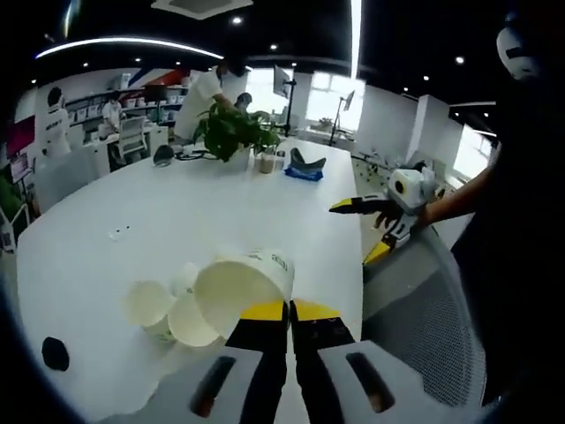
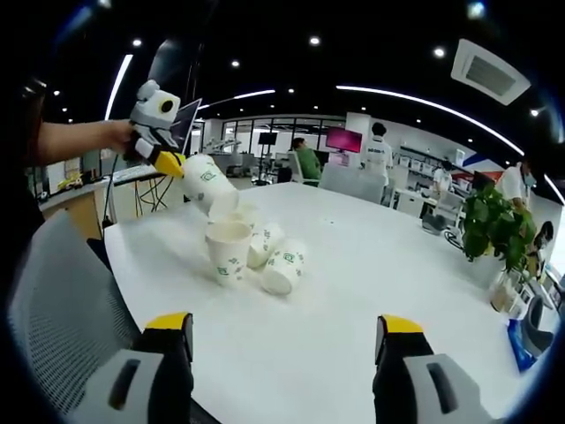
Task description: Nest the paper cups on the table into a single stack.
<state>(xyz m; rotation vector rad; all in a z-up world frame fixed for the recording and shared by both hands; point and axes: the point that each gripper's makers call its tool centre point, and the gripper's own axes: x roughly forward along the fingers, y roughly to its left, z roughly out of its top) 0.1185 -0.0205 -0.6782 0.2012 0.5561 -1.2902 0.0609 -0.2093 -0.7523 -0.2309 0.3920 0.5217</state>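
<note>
Left gripper (image 1: 290,309) is pinching a tilted paper cup (image 2: 210,184) closed-jawed, frame centre-left; right gripper (image 2: 282,329) is gaping empty. Loose cups (image 2: 284,267) are lying below, apparently three—stacking barely begun.

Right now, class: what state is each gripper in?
Left gripper: shut on a paper cup, lifted and tilted.
Right gripper: open, holding nothing.

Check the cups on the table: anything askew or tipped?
Yes. Two white paper cups lie tipped on their sides beside an upright white paper cup on the white table. The left gripper holds another cup tilted above them.
</note>
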